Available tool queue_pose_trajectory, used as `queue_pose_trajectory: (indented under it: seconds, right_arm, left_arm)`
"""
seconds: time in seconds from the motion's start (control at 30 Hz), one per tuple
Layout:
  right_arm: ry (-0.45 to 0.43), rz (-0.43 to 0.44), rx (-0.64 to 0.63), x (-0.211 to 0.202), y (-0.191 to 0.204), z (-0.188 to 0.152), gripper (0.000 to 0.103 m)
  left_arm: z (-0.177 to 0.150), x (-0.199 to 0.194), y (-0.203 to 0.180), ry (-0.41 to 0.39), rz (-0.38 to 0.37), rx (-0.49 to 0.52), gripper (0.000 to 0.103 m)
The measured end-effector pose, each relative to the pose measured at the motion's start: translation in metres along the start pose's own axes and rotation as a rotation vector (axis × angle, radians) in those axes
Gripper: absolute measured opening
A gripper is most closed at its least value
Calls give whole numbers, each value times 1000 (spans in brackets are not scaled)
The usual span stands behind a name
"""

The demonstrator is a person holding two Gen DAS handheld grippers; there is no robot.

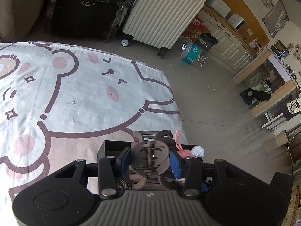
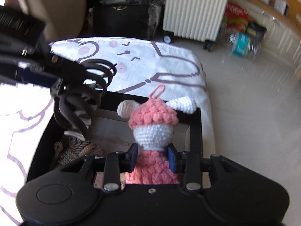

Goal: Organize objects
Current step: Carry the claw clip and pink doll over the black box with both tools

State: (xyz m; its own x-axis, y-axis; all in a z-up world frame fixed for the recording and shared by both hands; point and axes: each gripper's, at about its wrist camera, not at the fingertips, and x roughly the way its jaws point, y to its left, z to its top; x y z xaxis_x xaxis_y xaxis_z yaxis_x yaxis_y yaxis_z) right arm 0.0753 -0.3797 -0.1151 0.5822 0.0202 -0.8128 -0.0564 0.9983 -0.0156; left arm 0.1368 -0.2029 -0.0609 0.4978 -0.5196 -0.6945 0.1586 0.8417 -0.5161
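My left gripper [image 1: 149, 159] is shut on a brown hair claw clip [image 1: 150, 158], held between its blue pads over a black box [image 1: 111, 145]. In the right wrist view the same clip [image 2: 90, 86] hangs dark from the left gripper [image 2: 62, 82] above the box's left side. My right gripper [image 2: 153, 157] is shut on a pink and white crochet doll [image 2: 153, 131], gripped at the body below its head. The doll hangs over the box [image 2: 195, 131], and its pink top [image 1: 185, 151] shows in the left wrist view. A braided cord bundle [image 2: 79, 150] lies inside the box.
The box sits near the corner of a bed covered by a white cartoon-print sheet [image 1: 75, 94]. Bare floor [image 1: 216, 103] lies to the right. A cream ribbed suitcase [image 1: 163, 13], a pack of water bottles [image 1: 191, 53] and cabinets [image 1: 225, 43] stand beyond.
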Motion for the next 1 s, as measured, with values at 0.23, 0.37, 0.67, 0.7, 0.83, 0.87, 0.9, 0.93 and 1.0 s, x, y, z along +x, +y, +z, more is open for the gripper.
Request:
queue_pose_trajectory:
  seconds: [0.23, 0.37, 0.67, 0.7, 0.83, 0.87, 0.9, 0.93, 1.0]
  right_arm:
    - [43, 27, 178, 7, -19, -4, 44]
    - [31, 8, 138, 4, -14, -2, 58]
    - [-27, -15, 127, -23, -19, 9, 35]
    - [-31, -11, 129, -25, -20, 9, 33]
    - [-20, 39, 99, -22, -16, 8, 27]
    - [-18, 32, 79, -21, -13, 7, 27]
    - [-15, 15, 56, -19, -10, 6, 27]
    - [-8, -2, 38, -18, -8, 6, 28]
    - [-4, -13, 38, -17, -8, 4, 28]
  left_arm:
    - [-4, 10, -6, 11, -18, 5, 45]
    - [-4, 18, -5, 16, -4, 6, 45]
    - [-5, 29, -11, 22, 10, 6, 46]
    - [-6, 30, -13, 31, 18, 16, 46]
    - [-9, 31, -18, 79, 55, 23, 45]
    - [-10, 31, -17, 98, 70, 9, 45]
    - [-11, 31, -17, 113, 90, -4, 45]
    - [-12, 31, -14, 129, 107, -21, 45]
    - [-14, 31, -8, 150, 102, -67, 45]
